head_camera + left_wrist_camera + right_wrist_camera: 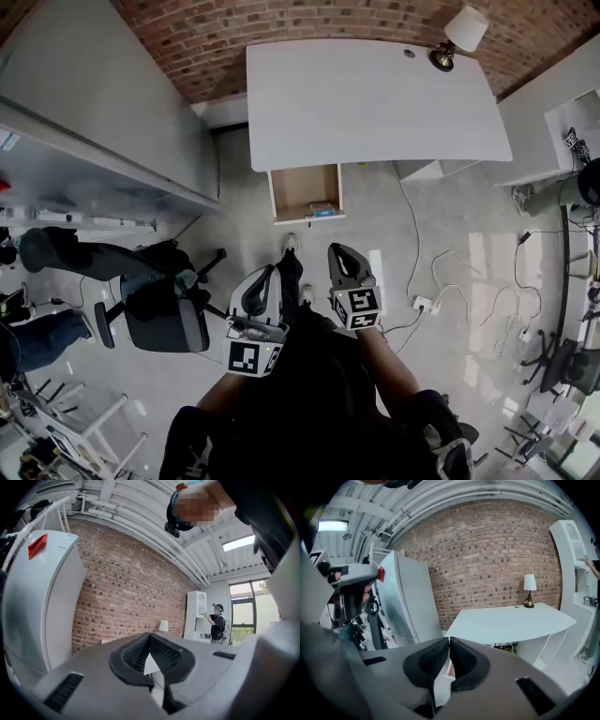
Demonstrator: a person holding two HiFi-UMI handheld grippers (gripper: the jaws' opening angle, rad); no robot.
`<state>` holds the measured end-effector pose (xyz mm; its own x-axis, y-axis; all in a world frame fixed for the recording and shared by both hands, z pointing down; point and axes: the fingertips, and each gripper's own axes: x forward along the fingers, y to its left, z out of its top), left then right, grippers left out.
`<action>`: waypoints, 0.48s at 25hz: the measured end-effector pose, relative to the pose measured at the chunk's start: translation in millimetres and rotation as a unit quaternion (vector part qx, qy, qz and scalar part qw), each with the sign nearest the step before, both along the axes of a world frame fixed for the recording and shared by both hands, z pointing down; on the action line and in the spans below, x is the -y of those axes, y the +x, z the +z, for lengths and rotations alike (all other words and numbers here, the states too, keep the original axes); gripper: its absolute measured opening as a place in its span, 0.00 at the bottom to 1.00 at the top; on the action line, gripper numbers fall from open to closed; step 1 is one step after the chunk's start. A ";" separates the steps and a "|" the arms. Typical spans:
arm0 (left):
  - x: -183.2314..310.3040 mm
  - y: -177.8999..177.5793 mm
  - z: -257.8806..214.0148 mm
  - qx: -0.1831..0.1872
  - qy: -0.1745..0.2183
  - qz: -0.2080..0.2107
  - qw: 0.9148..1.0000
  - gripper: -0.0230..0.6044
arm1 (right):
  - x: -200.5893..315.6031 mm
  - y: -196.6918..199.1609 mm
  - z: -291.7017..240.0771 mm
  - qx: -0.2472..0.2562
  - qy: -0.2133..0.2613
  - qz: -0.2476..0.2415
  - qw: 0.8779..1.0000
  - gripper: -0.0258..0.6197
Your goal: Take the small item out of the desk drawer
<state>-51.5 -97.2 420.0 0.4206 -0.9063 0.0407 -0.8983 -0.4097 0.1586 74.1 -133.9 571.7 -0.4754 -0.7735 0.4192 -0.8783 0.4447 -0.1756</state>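
1. Drawer point(298, 186) is hanging pulled out from under the front edge of the white bench point(375, 103), left of centre, so its inside is lying open from above. The opening step looks done.
2. Small item point(322, 210) is sitting inside the drawer, in the front right corner, close against the front panel. The rest of the drawer floor is showing bare brown.
3. The item is lying flat, with its long axis running across the drawer, parallel to the bench edge. It is bluish and too small to tell one end from the other, or what it is.
4. Left gripper point(269, 274) and right gripper point(336, 251) are hovering low in front of the person, well short of the drawer and both pointing toward it, probably staged for the approach.
5. In the left gripper view the jaws are sitting clenched tip to tip with nothing between them, aiming up at the brick wall point(117, 583) and ceiling. This is likely the idle hand.
6. In the right gripper view the jaws are likewise pressing together and empty, with the bench ahead.
7. The right gripper is sitting on the item's side, so it is likely doing the pick. Its jaws will need opening and dropping in from above across the item's short side, since the front panel is blocking a pinch from the front.
8. Office chair point(164, 314) and floor cables point(412, 253) are lying off to the sides, outside the path.
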 end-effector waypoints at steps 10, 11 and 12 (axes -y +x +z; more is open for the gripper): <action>116.6 0.6 31.1 0.003 -0.038 0.013 0.999 0.05 | 94.1 3.0 152.0 -0.041 -0.142 0.004 0.989 0.26; 126.0 -1.5 36.6 0.005 -0.040 0.014 0.999 0.05 | 100.8 0.7 170.9 -0.043 -0.161 0.004 0.986 0.30; 136.0 -3.2 43.2 0.011 -0.042 0.016 0.999 0.05 | 108.6 -1.3 189.9 -0.046 -0.176 0.004 0.983 0.34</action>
<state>-54.7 -233.1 463.2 0.4484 -0.8850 0.1256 -0.8881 -0.4252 0.1747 72.7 -242.5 761.6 -0.4176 -0.5755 0.7031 -0.9007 0.3643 -0.2368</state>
